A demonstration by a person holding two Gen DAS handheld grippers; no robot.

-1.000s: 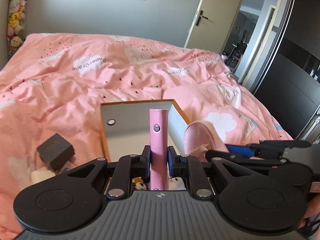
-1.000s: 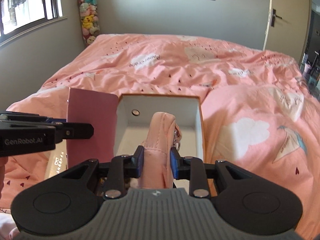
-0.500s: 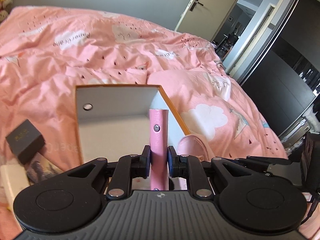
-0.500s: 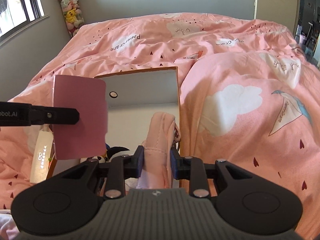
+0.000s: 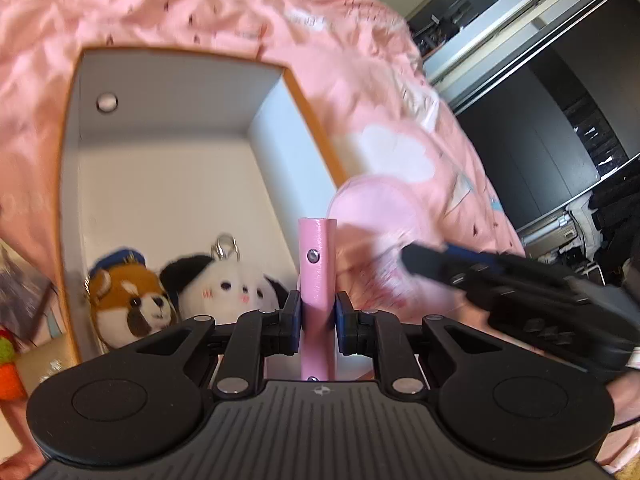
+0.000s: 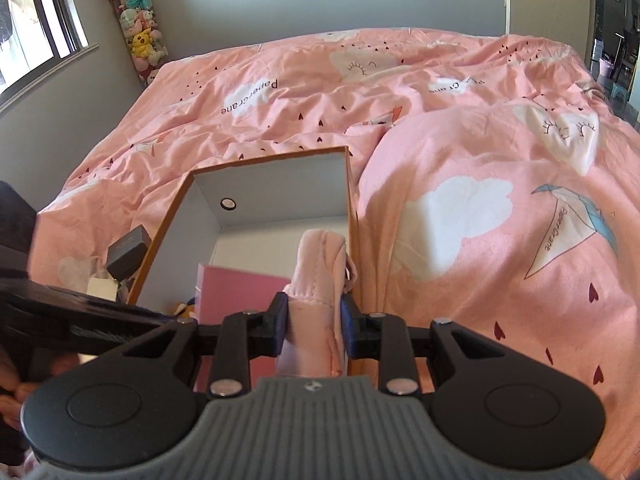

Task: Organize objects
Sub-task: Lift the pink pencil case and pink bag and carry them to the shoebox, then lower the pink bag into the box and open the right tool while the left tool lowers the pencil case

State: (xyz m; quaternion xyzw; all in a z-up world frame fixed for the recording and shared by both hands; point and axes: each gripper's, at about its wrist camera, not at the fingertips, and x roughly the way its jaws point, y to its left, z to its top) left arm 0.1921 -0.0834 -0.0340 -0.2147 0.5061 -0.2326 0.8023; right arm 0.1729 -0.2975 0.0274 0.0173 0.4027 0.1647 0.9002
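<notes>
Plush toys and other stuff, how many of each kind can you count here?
Plush toys in the box: 2 (red panda, panda)
Pink things held in claws: 2 (notebook, pouch)
Boxes: 2 (big white, small black)
Total: 6

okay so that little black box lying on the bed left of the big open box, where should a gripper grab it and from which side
Grip the black box across two opposite flat sides, coming from above. It lies tilted on the bedspread, close against the orange-edged box and a white item, so a sideways approach looks crowded.
</notes>
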